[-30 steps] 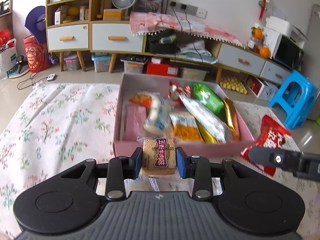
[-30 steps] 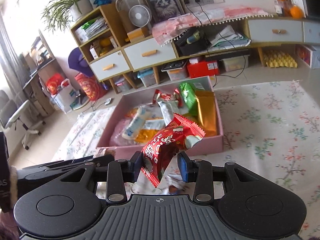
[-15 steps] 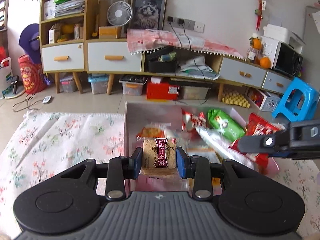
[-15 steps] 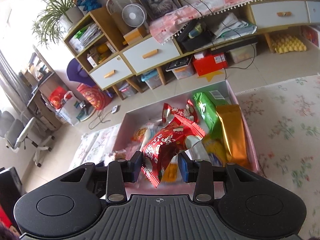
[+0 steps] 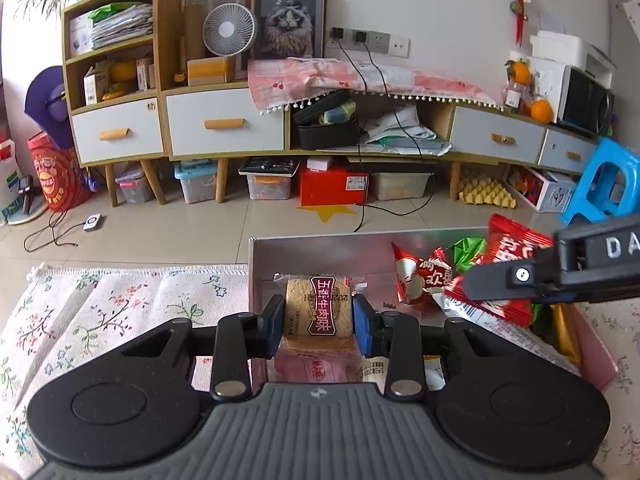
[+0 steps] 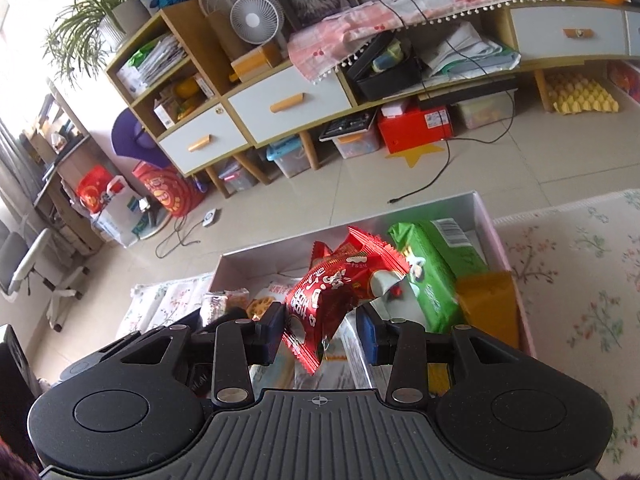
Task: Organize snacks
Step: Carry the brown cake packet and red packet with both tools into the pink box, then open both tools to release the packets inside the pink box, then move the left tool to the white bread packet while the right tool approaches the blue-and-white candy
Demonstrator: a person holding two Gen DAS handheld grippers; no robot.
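Pink box point(image 5: 596, 364) now lies under both claws (probably); left grips biscuit point(image 5: 319, 312), right grips red packet point(image 6: 332, 296).

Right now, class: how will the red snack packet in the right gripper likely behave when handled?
The red snack packet looks floppy: it droops below the right gripper. Probably light and puffy. Its glossy wrapper may slip.

Tan cracker pack point(image 5: 319, 314) and red snack bag point(image 6: 328, 300) held above pink box point(image 6: 516, 276) of snacks.
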